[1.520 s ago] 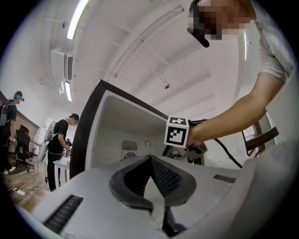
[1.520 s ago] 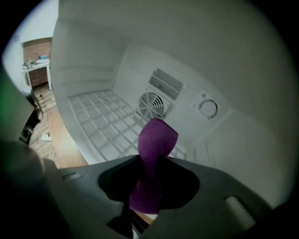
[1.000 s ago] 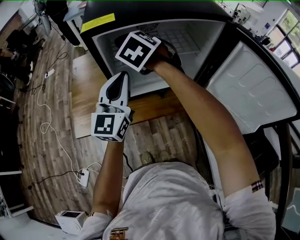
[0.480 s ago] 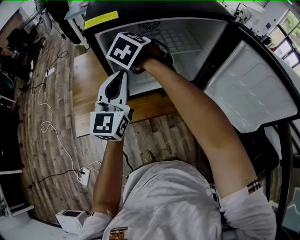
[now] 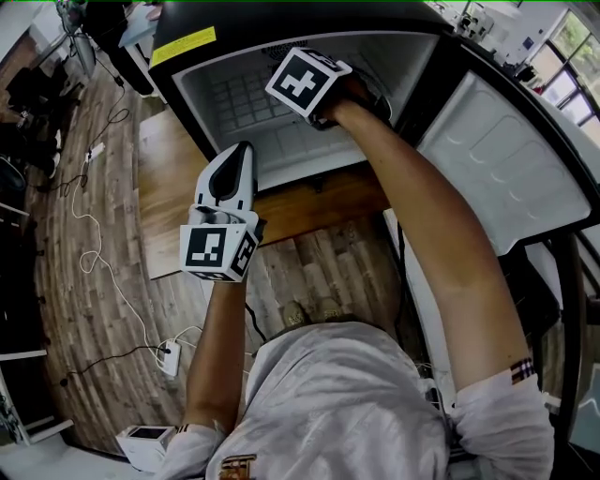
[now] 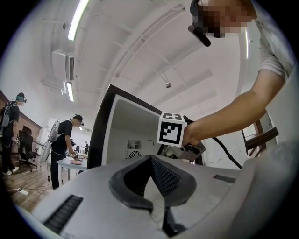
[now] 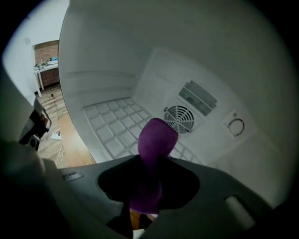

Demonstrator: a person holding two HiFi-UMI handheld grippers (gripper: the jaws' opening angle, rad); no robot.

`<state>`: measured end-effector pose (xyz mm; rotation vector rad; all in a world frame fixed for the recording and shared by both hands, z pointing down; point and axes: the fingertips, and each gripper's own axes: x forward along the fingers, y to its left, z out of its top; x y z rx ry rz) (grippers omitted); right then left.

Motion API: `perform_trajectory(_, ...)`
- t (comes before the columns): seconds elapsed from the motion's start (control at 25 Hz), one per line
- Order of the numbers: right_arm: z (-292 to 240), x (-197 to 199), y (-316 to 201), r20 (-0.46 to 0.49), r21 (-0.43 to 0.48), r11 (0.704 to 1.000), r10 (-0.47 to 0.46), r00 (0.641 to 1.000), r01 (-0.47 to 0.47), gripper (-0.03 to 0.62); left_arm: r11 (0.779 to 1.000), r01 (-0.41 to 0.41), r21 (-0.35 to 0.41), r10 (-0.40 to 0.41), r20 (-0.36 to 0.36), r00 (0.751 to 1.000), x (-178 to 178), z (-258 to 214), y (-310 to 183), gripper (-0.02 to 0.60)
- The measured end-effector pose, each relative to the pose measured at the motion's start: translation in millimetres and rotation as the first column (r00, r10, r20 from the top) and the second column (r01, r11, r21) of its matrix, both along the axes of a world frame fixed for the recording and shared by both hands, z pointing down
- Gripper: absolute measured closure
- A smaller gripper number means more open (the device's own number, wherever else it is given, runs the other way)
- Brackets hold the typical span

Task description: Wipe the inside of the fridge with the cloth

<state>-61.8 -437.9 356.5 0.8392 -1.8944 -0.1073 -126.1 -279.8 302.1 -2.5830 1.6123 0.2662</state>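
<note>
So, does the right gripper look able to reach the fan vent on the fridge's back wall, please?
Probably yes: the right gripper is inside the open fridge, its purple cloth pointing at the round fan vent with nothing between them.

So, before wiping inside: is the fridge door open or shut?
Open: door swung aside, right gripper with cloth inside the fridge.

The fridge (image 5: 281, 19) stood open ahead, its door (image 5: 506, 159) swung out to the right. The right hand-held gripper (image 7: 147, 186) reached inside, toward the cavity's right side, with the cloth (image 7: 156, 140) between its jaws, in front of the fan grille (image 7: 179, 119) on the inner wall. A grid panel (image 7: 117, 126) lay left of that grille. The left hand-held gripper (image 5: 242, 159) hung outside, before the opening's left half. On the floor (image 5: 319, 262) to the left lay a cable (image 5: 94, 253) and a power strip (image 5: 169, 356).
</note>
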Motion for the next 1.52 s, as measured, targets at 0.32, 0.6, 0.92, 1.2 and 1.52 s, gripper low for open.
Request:
perform_trajectory(0.32,-0.1,91.6,-22.6,-0.054,0.015,0.984,0.180,0.982,-0.179,0.484,0.999,-0.034,-0.003,0.034,0.007,0.999,22.3,0.4,-6.8,0.583)
perform_trajectory(0.6,-0.1,111.3,-31.6,-0.065,0.042,0.976,0.218,0.974,-0.216,0.485,0.999,-0.037,-0.004,0.037,0.010,0.999,29.3,-0.3,-7.9,0.583)
perform_trajectory(0.92,-24.9,75.8,-11.7,-0.019,0.077,0.988,0.132,0.991,-0.130,0.485,1.000,-0.018,-0.006,0.018,0.007,1.000,22.3,1.2,-4.7,0.583)
perform_trajectory(1.2,-42.0,-43.2,32.4,0.049,0.099,0.991,-0.099,0.994,0.094,0.484,1.000,-0.005,-0.005,0.005,0.003,1.000,11.1,1.0,4.4,0.583)
perform_trajectory(1.52,-16.2,-106.9,55.4,0.113,0.007,0.988,-0.157,0.981,0.157,0.484,1.000,0.022,-0.013,-0.021,0.007,1.000,-6.8,3.4,9.8,0.582)
